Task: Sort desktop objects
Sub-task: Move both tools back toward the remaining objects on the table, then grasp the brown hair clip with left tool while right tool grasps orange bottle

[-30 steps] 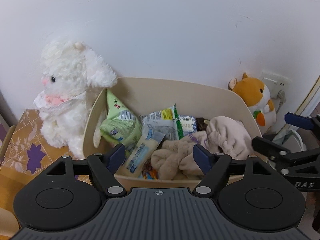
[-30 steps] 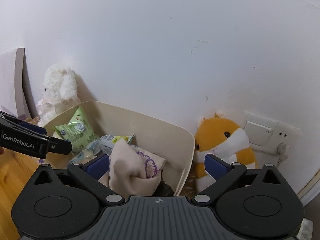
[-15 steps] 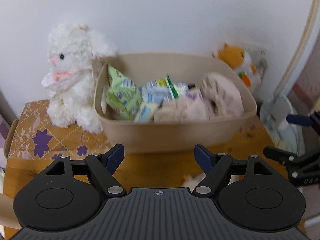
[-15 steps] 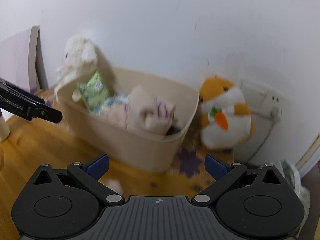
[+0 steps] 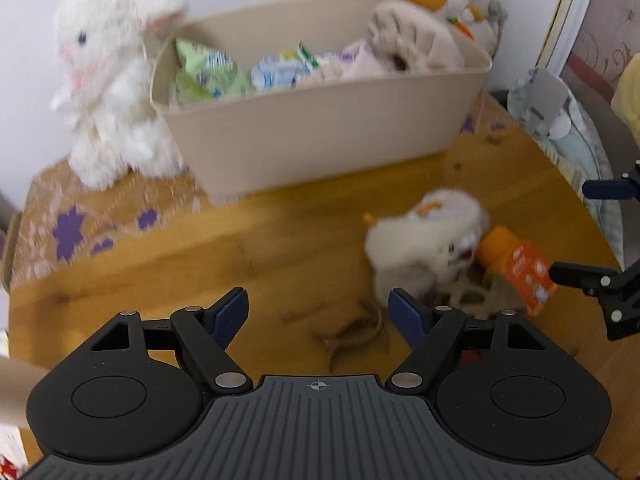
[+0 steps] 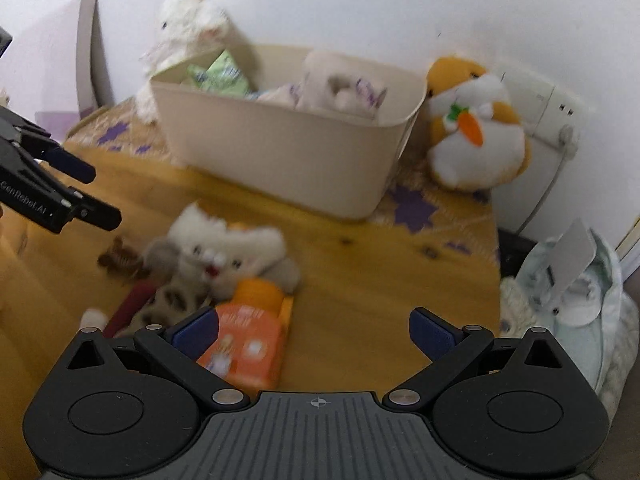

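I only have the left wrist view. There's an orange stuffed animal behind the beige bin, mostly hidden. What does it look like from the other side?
Observer: In the right wrist view the orange and white plush sits upright beside the bin, a felt carrot on its chest.
Operator: And that orange packet by the small white plush toy?
Observer: The orange packet lies flat, just ahead of the right gripper, nearer its left finger; both fingers stand apart, holding nothing.
Operator: Anything else in that pile?
Observer: A dark red stick-shaped item lies left of the packet, beside the small white plush toy.
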The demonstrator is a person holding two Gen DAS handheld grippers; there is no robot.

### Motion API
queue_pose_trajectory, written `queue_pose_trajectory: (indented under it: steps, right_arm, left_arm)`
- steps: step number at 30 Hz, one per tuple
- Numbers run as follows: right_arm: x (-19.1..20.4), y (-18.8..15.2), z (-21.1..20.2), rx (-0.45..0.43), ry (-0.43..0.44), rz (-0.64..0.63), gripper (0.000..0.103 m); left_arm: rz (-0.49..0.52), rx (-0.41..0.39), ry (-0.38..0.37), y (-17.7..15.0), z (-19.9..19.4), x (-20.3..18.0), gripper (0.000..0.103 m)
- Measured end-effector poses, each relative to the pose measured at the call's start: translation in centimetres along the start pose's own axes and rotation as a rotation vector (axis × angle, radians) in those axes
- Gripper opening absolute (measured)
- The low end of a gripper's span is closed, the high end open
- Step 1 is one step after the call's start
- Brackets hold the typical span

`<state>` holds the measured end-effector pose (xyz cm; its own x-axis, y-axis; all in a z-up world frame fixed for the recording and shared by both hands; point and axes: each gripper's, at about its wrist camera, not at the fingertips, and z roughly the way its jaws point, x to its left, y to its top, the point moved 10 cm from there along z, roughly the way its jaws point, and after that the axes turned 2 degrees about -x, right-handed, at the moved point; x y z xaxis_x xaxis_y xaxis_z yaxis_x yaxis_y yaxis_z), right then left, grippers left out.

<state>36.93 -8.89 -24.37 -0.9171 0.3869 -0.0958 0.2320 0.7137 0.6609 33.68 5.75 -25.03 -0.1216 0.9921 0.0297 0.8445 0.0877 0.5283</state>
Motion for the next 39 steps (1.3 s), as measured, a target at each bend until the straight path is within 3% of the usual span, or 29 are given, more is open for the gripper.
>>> queue_pose_trajectory:
  steps: [7,14,27,31,33,35,39]
  right_arm:
    - [1.6,-2.2,1.0,0.08,0.017,-0.027,0.103]
    - [2.5,-2.8,2.1,0.106,0.021,-0.043,0.103]
    - [2.3,-2.4,4.0,0.115,0.016,-0.04,0.101]
    - [2.6,-1.8,4.5,0.104,0.037,-0.044,0.091]
    - [2.9,-1.7,4.7,0.106,0.058,-0.041,0.082]
    - [3.2,-1.7,4.9,0.114,0.077,-0.042,0.064]
    - [3.8,-2.0,5.0,0.118,0.091,-0.045,0.05]
  left_arm:
    - [-0.098,0.063,-0.011,-1.8,1.3,0.0,0.079]
    - [-0.193,0.113,-0.017,-2.6,2.9,-0.5,0.079]
    - [-0.269,0.121,0.053,-2.2,5.0,-0.7,0.078]
    - [-0.243,0.117,0.065,-2.1,5.2,-0.9,0.074]
    - [-0.22,0.108,0.084,-2.0,5.1,-0.9,0.063]
    - [-0.197,0.1,0.099,-2.0,5.0,-0.9,0.054]
    - [-0.196,0.097,0.086,-2.1,4.8,-0.8,0.054]
